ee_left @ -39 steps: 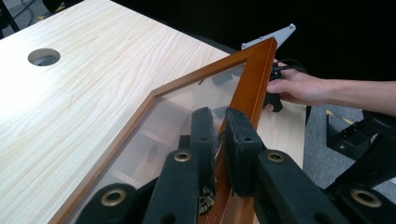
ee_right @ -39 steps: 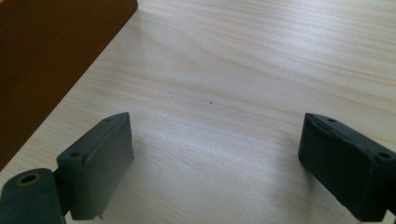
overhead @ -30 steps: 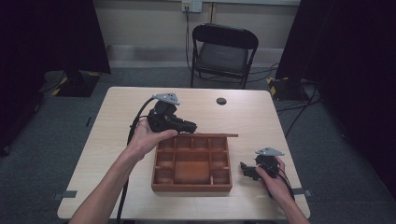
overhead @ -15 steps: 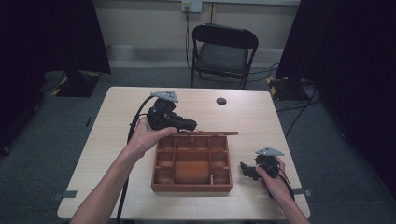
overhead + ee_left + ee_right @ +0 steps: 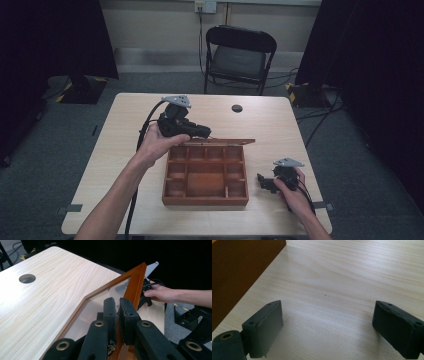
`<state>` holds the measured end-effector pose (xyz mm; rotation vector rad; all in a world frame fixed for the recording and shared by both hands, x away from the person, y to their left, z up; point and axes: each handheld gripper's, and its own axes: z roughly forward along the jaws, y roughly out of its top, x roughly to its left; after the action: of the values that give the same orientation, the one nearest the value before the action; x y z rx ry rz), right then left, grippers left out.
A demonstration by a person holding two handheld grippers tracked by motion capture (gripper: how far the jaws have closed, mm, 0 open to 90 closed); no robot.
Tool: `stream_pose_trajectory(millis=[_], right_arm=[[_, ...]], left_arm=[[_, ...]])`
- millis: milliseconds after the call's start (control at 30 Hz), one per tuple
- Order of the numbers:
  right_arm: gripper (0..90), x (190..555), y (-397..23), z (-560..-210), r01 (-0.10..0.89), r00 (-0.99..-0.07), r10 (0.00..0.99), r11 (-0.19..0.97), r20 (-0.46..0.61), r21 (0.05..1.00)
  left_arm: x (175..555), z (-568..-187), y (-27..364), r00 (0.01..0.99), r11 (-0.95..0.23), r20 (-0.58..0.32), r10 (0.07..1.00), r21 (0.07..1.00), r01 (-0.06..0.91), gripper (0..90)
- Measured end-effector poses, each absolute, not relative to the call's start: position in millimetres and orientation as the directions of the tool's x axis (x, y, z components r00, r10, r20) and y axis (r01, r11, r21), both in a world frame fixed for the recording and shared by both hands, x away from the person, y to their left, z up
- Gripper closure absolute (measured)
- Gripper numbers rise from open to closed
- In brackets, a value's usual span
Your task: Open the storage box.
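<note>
A brown wooden box [image 5: 205, 201] with several compartments stands on the table, its glass-paned lid [image 5: 220, 142] raised at the far side. My left gripper [image 5: 202, 132] is shut on the lid's wooden frame [image 5: 136, 282] near its left end. In the left gripper view the pads [image 5: 126, 311] pinch that frame, with the glass pane [image 5: 100, 305] beside them. My right gripper [image 5: 261, 181] rests low on the table just right of the box, open, jaws pointing toward it. In the right gripper view it [image 5: 327, 315] has only bare tabletop between its fingers, and the box wall [image 5: 237, 267] is at the upper left.
The light wooden table [image 5: 125, 130] has a round cable hole [image 5: 237, 108] near its far edge. A black folding chair [image 5: 239, 55] stands behind the table. Cables lie on the floor at the right.
</note>
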<state>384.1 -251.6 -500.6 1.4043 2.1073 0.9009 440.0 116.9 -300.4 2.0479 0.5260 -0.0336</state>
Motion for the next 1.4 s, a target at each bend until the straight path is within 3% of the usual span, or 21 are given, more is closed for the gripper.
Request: stream_pose_trajectory(millis=[1400], right_arm=[[8.9, 384.1, -251.5, -500.5, 0.631, -0.38, 0.925, 0.269, -0.011, 0.728]], left_arm=[[441.1, -300.6, 118.9, 0.903, -0.408, -0.239, 0.358, 0.83, 0.381, 84.2]])
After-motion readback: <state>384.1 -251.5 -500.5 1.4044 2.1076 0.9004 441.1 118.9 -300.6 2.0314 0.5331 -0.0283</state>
